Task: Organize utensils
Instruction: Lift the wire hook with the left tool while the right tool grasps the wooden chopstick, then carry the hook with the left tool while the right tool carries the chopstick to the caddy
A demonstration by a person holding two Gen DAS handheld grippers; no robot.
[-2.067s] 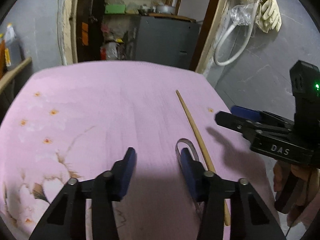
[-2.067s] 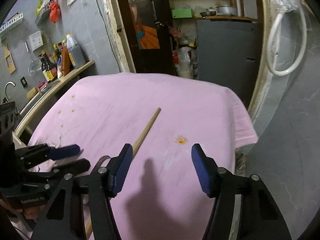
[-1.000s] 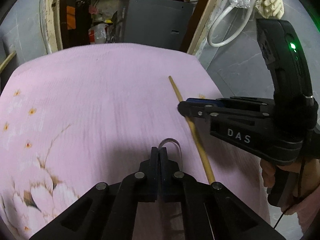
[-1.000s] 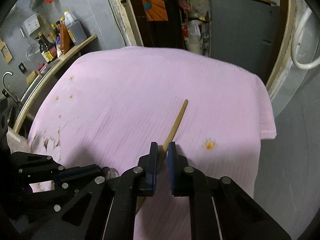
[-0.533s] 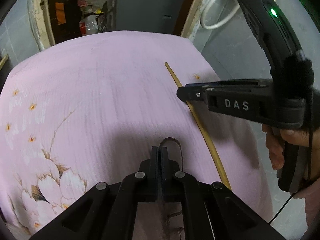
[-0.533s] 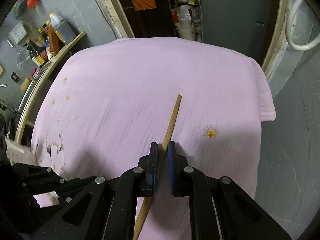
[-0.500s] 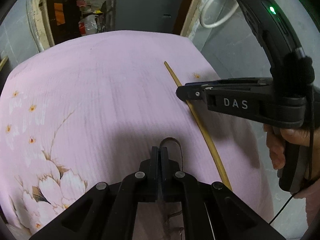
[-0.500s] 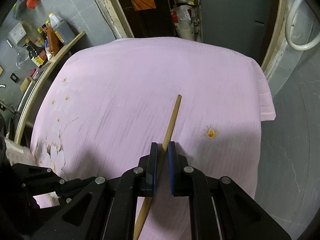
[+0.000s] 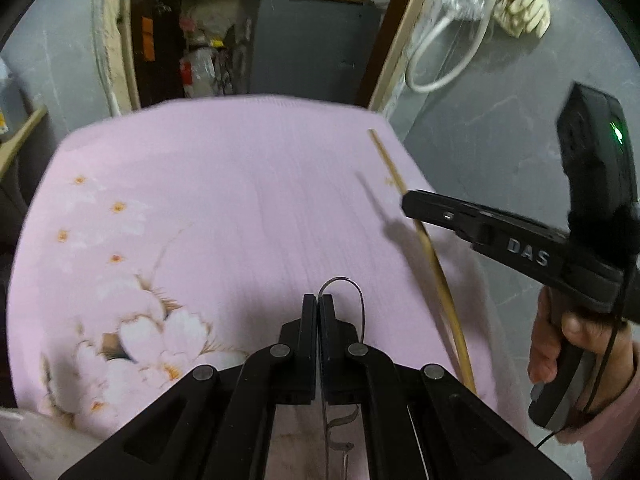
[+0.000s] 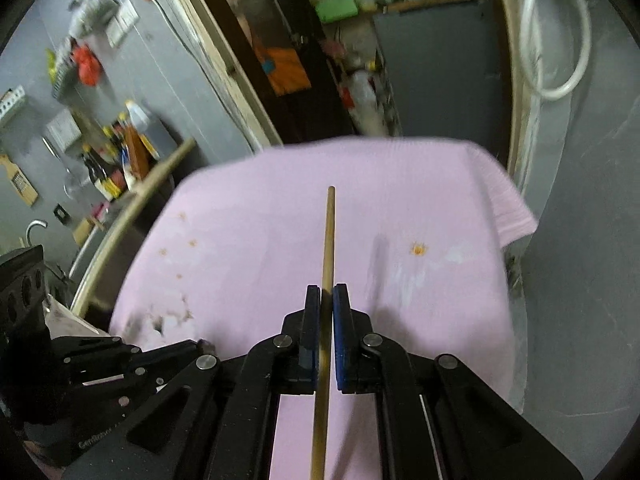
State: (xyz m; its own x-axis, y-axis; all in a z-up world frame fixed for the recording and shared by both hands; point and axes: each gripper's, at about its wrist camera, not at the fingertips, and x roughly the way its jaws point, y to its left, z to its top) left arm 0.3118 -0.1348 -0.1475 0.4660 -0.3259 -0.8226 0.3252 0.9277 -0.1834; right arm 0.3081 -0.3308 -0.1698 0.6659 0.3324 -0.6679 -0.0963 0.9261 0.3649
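My left gripper (image 9: 319,300) is shut on a thin metal utensil handle (image 9: 352,286) whose looped end sticks out past the fingertips, above the pink flowered cloth (image 9: 224,216). My right gripper (image 10: 327,292) is shut on a long wooden stick (image 10: 329,232), held lifted above the cloth and pointing away from me. In the left wrist view the right gripper (image 9: 412,202) holds the stick (image 9: 434,276) at the right, its shadow falling on the cloth. The left gripper shows in the right wrist view (image 10: 160,354) at lower left.
The cloth (image 10: 420,208) covers a table that ends near a grey wall and door frame (image 9: 394,44) on the right. A shelf with bottles (image 10: 120,152) stands at the left. A white hose (image 10: 556,40) hangs on the wall.
Both grippers have risen with their utensils. The stick has left the cloth and now points straight ahead in the right wrist view; its shadow has separated from it.
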